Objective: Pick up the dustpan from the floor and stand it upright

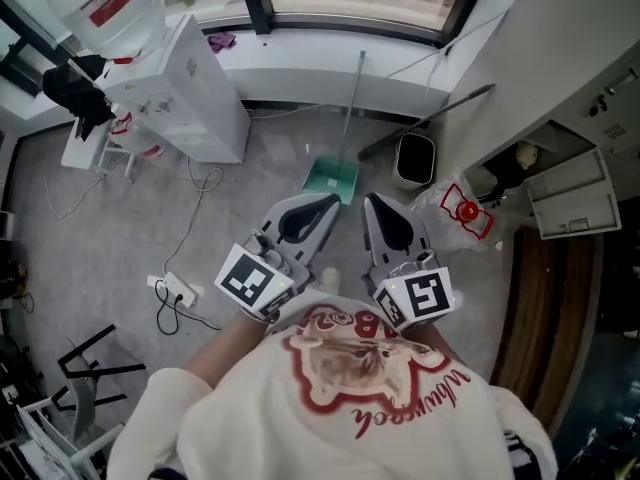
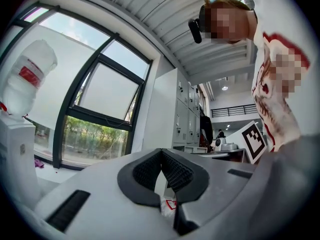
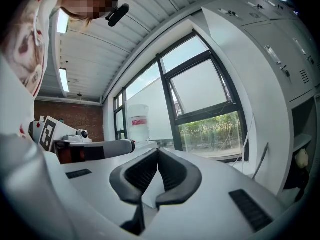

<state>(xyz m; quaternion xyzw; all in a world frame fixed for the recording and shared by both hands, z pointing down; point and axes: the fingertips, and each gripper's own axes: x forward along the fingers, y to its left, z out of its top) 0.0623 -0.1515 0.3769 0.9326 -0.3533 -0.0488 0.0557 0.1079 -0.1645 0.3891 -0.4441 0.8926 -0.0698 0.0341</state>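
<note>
Green dustpan [image 1: 331,180] on the floor near its far edge, under the window, with its long handle running up toward the window wall; cannot tell if it leans or lies flat. Left hand-held gripper [image 1: 328,205] and right hand-held gripper [image 1: 373,202] are held side by side on the near side of the pan. Both are clear of it, and the left tips are closer. Both pairs of jaws are pressed together at the tips with nothing between them. Black bin [image 1: 414,159] stands just right of the pan, white water dispenser [image 1: 195,93] well to its left.
</note>
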